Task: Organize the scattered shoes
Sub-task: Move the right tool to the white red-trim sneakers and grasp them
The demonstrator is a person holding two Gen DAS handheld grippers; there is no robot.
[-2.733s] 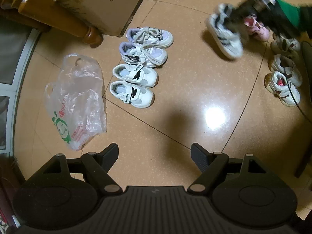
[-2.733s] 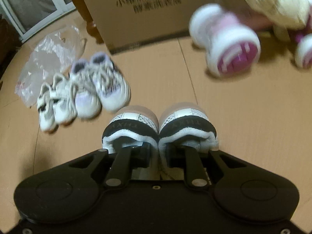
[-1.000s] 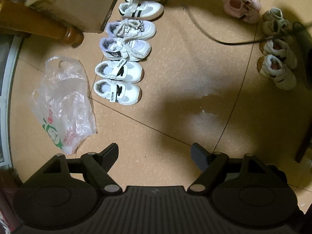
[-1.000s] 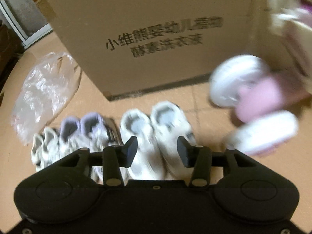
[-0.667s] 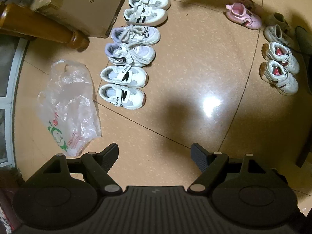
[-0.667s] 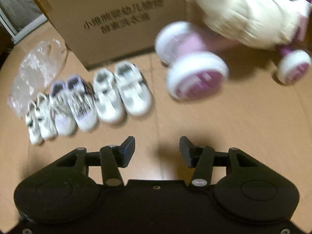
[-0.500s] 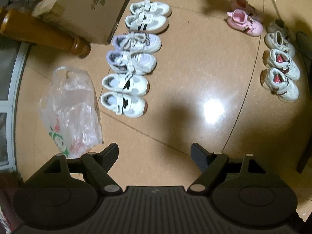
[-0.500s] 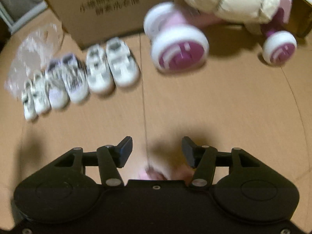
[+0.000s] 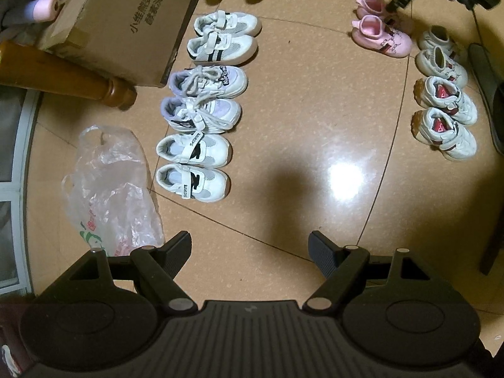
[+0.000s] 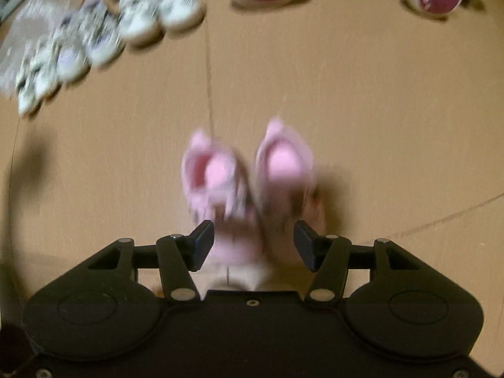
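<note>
Plastic bag (image 9: 110, 186) lies at far left on the floor (image 9: 315, 100). Beside it, a row of white shoes (image 9: 204, 110), six paired side by side, runs up to the cardboard box (image 9: 126, 22). Left gripper (image 9: 250, 252): fingers spread wide over bare floor, holding nothing. Pink shoes (image 10: 249, 173) sit together on the floor; right gripper (image 10: 253, 242) hovers over them, fingers part-open, having just widened, pads clear of them. Four more white shoes (image 9: 444, 94) line the right.
</note>
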